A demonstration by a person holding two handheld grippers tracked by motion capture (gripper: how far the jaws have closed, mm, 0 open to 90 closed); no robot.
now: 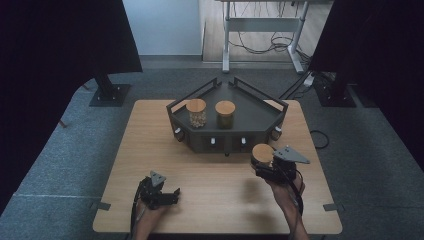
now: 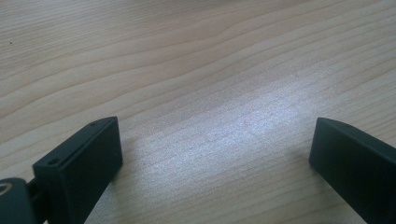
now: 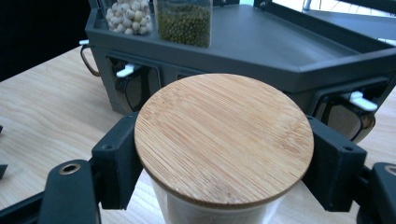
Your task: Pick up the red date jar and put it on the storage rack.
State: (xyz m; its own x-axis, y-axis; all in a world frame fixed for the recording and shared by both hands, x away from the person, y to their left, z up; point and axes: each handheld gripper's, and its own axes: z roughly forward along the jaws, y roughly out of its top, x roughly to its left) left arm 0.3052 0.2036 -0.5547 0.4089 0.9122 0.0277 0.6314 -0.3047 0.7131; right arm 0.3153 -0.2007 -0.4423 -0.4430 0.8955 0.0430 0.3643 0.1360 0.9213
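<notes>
The right claw (image 3: 224, 154) clamps a bamboo-lidded jar (image 3: 224, 140). Its own view reveals beans in the tray's (image 3: 299, 56) jars. The left claw (image 2: 215, 154) gapes over bare tabletop (image 2: 187, 56).

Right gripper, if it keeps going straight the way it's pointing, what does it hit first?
Most likely the front wall of the dark tray. The right gripper holds a wooden-lidded jar, which would probably touch first, though depth is unclear.

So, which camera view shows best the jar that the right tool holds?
The right gripper view: the held jar sits close between both jaws, its bamboo lid plain. The high view shows it small at the right tool, near the tray. The left gripper view shows bare table.
</notes>
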